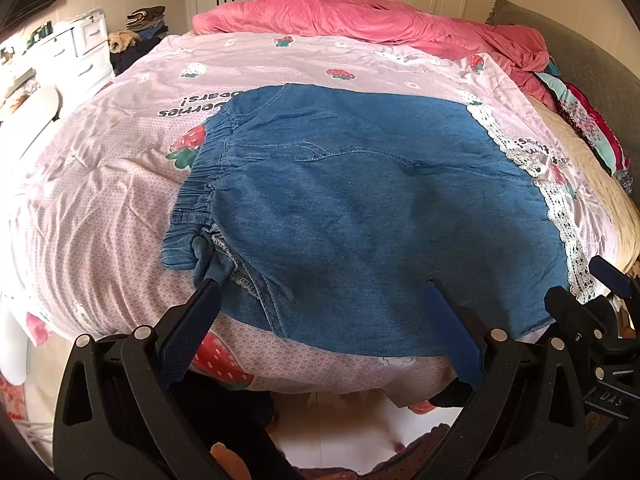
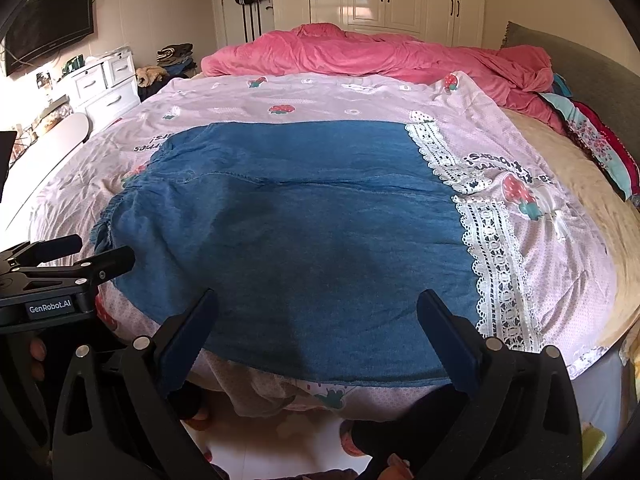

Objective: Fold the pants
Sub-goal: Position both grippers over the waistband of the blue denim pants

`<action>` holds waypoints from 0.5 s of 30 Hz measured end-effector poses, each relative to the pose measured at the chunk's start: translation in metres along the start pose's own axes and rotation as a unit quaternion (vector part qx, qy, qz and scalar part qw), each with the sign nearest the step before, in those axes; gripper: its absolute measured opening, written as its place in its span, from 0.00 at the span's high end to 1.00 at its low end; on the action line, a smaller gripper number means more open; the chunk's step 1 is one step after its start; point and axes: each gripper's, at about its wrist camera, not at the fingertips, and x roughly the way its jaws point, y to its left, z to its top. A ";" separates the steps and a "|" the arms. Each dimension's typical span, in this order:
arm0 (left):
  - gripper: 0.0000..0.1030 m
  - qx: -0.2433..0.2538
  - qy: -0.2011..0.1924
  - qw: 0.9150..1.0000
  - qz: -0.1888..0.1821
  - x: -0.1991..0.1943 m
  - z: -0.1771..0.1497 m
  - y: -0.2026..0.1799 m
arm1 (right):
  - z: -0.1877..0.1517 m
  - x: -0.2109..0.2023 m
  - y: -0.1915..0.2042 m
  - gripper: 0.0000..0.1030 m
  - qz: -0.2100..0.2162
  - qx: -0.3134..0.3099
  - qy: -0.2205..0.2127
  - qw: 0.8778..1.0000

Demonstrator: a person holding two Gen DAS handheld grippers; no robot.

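Blue denim pants (image 1: 360,208) lie flat on the pink strawberry-print sheet (image 1: 100,184), elastic waistband at the left, white lace leg trim (image 1: 560,216) at the right. My left gripper (image 1: 322,284) stands open over the near edge by the waistband, its left fingertip (image 1: 210,286) touching a bunched waist corner. In the right wrist view the same pants (image 2: 288,224) fill the middle of the sheet (image 2: 560,248). My right gripper (image 2: 318,296) is open above their near hem, nothing between its fingers. The left gripper's body (image 2: 52,276) shows at the left edge.
A crumpled pink duvet (image 2: 380,58) lies across the far side of the bed. Folded colourful clothes (image 2: 600,140) sit along the grey headboard (image 2: 580,64) at right. White drawers (image 2: 108,84) and a wall television (image 2: 48,28) stand at left. The floor shows below the bed edge.
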 end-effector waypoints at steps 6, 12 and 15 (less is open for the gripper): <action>0.09 0.000 -0.001 1.000 0.001 -0.001 0.000 -0.001 | -0.001 -0.001 0.001 0.04 -0.003 0.001 -0.001 1.000; 0.09 0.000 -0.002 1.000 0.001 -0.003 0.000 -0.002 | -0.001 -0.001 0.002 0.04 -0.002 0.000 -0.001 1.000; 0.09 0.000 -0.003 1.000 0.002 -0.002 0.000 -0.002 | -0.002 -0.003 0.002 0.04 0.000 0.001 -0.001 1.000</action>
